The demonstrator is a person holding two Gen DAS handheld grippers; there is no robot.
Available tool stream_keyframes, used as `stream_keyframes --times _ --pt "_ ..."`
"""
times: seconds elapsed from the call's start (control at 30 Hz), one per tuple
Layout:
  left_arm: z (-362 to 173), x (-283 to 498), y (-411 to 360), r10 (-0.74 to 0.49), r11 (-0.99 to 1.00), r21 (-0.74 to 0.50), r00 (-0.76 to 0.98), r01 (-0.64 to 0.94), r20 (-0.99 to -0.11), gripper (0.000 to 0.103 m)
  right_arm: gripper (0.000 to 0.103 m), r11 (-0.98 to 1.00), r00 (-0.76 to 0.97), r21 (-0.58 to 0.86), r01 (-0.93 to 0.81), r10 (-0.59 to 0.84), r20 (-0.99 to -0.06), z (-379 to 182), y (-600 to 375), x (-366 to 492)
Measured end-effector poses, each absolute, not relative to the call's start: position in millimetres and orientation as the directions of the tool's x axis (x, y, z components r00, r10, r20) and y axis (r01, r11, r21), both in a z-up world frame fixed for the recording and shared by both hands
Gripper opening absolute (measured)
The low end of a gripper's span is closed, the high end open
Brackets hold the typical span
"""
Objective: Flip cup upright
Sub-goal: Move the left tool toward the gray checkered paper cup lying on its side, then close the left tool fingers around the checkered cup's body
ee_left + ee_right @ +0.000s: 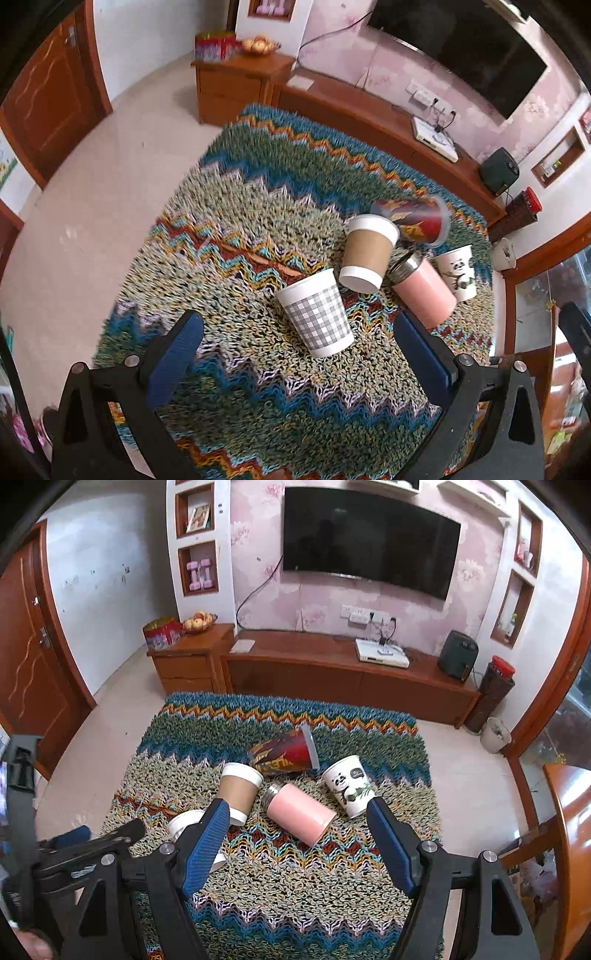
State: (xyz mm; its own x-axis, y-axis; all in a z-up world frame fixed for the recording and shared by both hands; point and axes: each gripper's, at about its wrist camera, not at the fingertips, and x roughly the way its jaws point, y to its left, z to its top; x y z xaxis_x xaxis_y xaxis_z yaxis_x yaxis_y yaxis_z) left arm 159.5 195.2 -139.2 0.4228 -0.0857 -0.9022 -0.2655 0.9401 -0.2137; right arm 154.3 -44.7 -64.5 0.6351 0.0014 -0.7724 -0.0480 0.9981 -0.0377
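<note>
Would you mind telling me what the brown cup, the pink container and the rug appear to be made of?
The brown cup looks like matte paper with a kraft sleeve between white bands. The pink container seems smooth, satin-coated metal, judging by its shiny steel threaded neck; it could be plastic-bodied. The rug appears to be looped, shaggy yarn, woven in zigzags.

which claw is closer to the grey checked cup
Left. The left claw is open right in front of the grey checked cup; the right claw faces the pink bottle instead.
</note>
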Motion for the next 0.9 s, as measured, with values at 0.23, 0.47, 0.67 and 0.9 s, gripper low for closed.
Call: stream_keyframes --times 0.23,0.47,0.67,0.9 --pt "-196.3 182.8 191.6 -0.149 0.918 -0.255 0.333 -0.303 -0.931 0.102 0.077 0.996 0.577 -0.056 -0.064 -0.009 -0.816 -97.7 -36.8 173.7" --pt "-225.1 195.1 194.2 -0.172 0.893 -0.27 0.281 -0.359 -0.944 0.102 0.077 0.995 0.537 -0.056 -0.08 -0.005 -0.844 -123.1 -31.8 187.8" --pt "-244.9 205.1 197.3 -0.196 0.869 -0.281 0.239 -0.408 -0.951 0.101 0.077 0.996 0.498 -0.043 -0.079 0.002 -0.867 -143.7 -30.5 198.2" --pt "-256.0 213.8 195.4 -0.221 0.857 -0.29 0.204 -0.426 -0.954 0.09 0.077 0.997 0.466 -0.027 -0.079 0.012 -0.884 -158.6 -30.4 205.0"
